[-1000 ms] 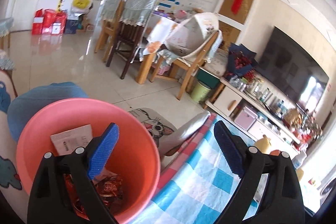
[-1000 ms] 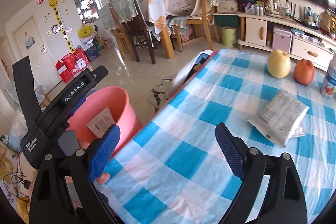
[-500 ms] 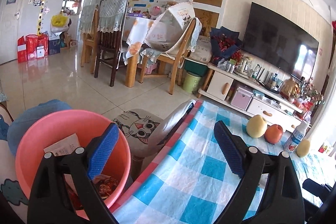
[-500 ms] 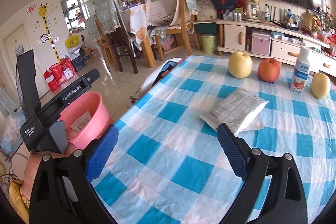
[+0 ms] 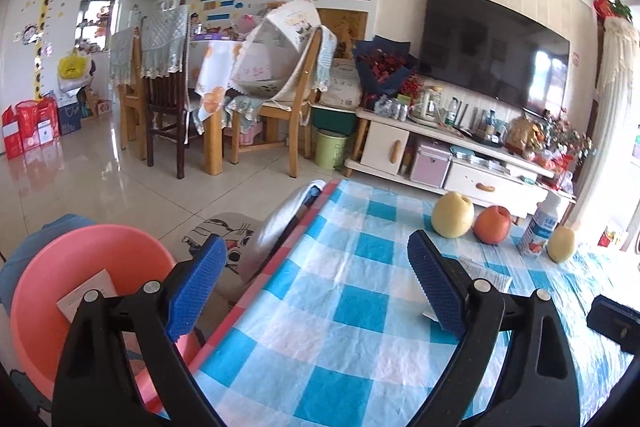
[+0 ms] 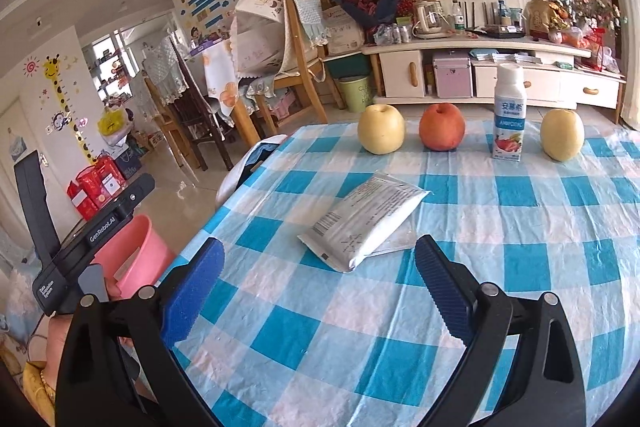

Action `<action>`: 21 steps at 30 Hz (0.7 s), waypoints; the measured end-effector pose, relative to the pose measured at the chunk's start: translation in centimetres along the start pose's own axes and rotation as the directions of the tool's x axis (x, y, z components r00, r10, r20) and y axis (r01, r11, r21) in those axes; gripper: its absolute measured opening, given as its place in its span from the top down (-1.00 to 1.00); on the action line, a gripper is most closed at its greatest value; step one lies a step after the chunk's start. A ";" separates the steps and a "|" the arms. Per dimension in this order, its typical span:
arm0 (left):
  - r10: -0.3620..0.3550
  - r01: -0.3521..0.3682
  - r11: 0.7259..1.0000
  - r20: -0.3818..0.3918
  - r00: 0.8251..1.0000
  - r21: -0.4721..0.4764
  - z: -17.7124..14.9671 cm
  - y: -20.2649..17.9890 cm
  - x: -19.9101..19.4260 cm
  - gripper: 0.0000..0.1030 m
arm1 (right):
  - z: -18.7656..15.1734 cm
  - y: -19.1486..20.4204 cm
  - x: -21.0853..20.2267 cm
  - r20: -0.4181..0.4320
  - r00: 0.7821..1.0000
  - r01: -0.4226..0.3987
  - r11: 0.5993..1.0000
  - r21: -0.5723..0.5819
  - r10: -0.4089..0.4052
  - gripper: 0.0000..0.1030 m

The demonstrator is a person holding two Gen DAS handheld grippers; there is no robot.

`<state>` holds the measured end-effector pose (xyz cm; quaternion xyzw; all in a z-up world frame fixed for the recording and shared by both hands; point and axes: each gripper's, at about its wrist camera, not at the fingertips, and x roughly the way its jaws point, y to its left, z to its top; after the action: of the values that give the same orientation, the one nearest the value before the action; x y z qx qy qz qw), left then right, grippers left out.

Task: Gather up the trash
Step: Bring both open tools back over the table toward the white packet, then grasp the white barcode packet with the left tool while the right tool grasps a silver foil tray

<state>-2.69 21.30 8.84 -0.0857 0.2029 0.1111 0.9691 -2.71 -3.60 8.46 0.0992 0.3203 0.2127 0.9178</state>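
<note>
A silver-white wrapper packet [image 6: 364,219] lies flat on the blue checked tablecloth [image 6: 500,267], a little ahead of my right gripper [image 6: 320,283], which is open and empty. Its corner shows in the left wrist view [image 5: 486,273]. My left gripper [image 5: 316,279] is open and empty over the table's left edge. A pink bin [image 5: 80,267] stands on the floor left of the table, holding a paper card [image 5: 86,293]; it also shows in the right wrist view [image 6: 128,251].
At the table's far edge stand a yellow pear [image 6: 381,129], a red apple [image 6: 441,127], a white drink bottle [image 6: 509,111] and another pear [image 6: 562,135]. A cat-print stool [image 5: 232,247] stands beside the bin. Chairs and a TV cabinet lie beyond.
My left gripper has swung right from over the bin to the table edge. My right gripper has turned right and advanced toward the wrapper packet and fruit.
</note>
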 end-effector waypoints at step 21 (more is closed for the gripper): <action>-0.308 0.375 0.878 -0.249 0.918 0.297 -3.4 -14.4 5.2 -0.80 | 2.2 -8.4 1.0 -0.051 0.993 0.110 0.991 0.075 -0.106 -0.86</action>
<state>4.33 7.68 5.36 0.0370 0.2940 -0.1078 0.9490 2.10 -10.71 6.91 0.1123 0.3546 0.1523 0.9157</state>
